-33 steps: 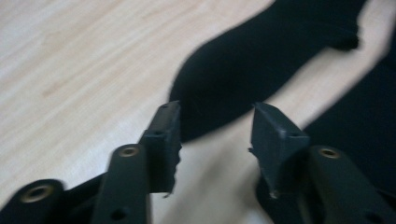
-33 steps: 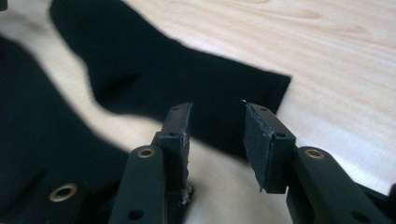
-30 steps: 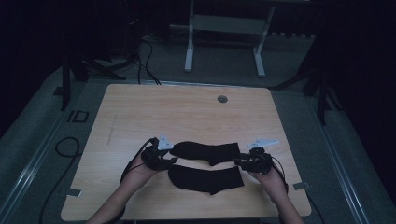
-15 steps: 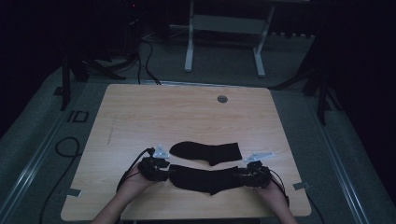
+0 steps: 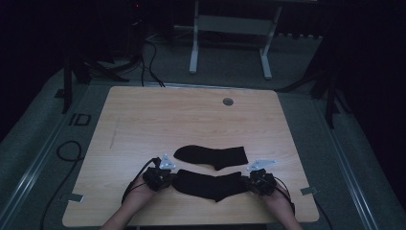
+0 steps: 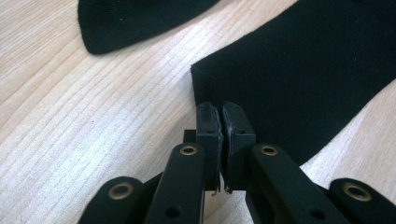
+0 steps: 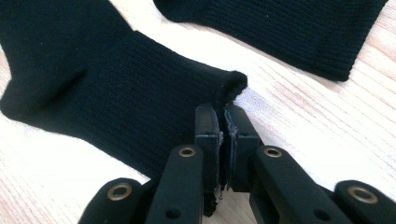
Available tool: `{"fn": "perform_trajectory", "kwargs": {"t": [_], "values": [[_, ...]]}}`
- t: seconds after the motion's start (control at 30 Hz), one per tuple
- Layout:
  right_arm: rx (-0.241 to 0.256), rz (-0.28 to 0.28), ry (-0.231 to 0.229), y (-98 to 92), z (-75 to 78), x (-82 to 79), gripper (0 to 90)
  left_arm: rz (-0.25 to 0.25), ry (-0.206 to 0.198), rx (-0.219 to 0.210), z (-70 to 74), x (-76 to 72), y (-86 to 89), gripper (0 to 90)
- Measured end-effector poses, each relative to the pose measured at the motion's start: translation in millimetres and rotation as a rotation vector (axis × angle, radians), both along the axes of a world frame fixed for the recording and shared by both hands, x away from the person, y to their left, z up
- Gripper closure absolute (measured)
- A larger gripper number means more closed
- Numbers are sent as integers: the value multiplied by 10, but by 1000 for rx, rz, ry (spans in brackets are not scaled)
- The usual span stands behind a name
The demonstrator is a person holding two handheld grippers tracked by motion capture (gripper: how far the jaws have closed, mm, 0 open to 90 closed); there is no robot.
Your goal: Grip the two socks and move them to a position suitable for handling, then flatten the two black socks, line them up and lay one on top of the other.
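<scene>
Near sock [image 5: 208, 185] now lies flat along the front edge of the table [image 5: 143, 115], stretched out between the two grippers. A second ago both grippers were further up the table, beside the far sock [image 5: 210, 155]; half a second ago they were already pulled back toward the person with the near sock strung between them. Now they are about the same place, slightly lower. So the drag is basically done and the sock looks laid out straight.

Far sock sits just beyond it, roughly parallel, a strip of bare wood between them, not touching. It hasn't moved across the three frames.

Left gripper [image 6: 220, 123]: jaws pressed together, pinching the edge of the near sock's end; fabric runs right up to the pads in the left gripper view. Right gripper [image 7: 222, 122]: jaws also closed, pinching the ribbed cuff end, which is bunched up slightly at the pads.

Read: spreading/aligning step is near complete. Likely next is release on both ends, or lifting this sock onto the far one to pair them. Watch the cuff: the bunched lip at the right gripper may stay folded after release.
</scene>
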State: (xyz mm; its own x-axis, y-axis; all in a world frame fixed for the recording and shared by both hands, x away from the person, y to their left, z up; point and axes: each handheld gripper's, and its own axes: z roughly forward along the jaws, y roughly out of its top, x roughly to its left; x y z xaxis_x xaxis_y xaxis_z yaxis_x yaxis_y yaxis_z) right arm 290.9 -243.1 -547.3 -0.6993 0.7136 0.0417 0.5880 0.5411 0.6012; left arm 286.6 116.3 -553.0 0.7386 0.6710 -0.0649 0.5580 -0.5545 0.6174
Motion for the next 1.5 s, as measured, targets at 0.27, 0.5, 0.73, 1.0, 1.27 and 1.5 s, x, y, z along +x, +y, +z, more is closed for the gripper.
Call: {"fn": "perform_trajectory", "kwargs": {"t": [0.27, 0.5, 0.73, 1.0, 1.27, 1.5], "values": [[82, 0, -34, -47, 268, 44, 853, 18, -55, -52, 263, 41, 57, 875], [126, -23, -99, -89, 567, 217, 852, 54, -102, -78, 520, 229, 116, 874], [149, -74, -114, -103, 685, 528, 852, 80, -104, -83, 605, 491, 79, 875], [115, -125, -61, -81, 391, 770, 850, 116, -56, -51, 354, 761, 44, 874], [60, -155, -2, -78, 98, 930, 843, 139, -16, -37, 85, 875, 2, 874], [58, -160, 0, -77, 30, 937, 836, 141, -4, -40, 17, 911, 20, 871]]}}
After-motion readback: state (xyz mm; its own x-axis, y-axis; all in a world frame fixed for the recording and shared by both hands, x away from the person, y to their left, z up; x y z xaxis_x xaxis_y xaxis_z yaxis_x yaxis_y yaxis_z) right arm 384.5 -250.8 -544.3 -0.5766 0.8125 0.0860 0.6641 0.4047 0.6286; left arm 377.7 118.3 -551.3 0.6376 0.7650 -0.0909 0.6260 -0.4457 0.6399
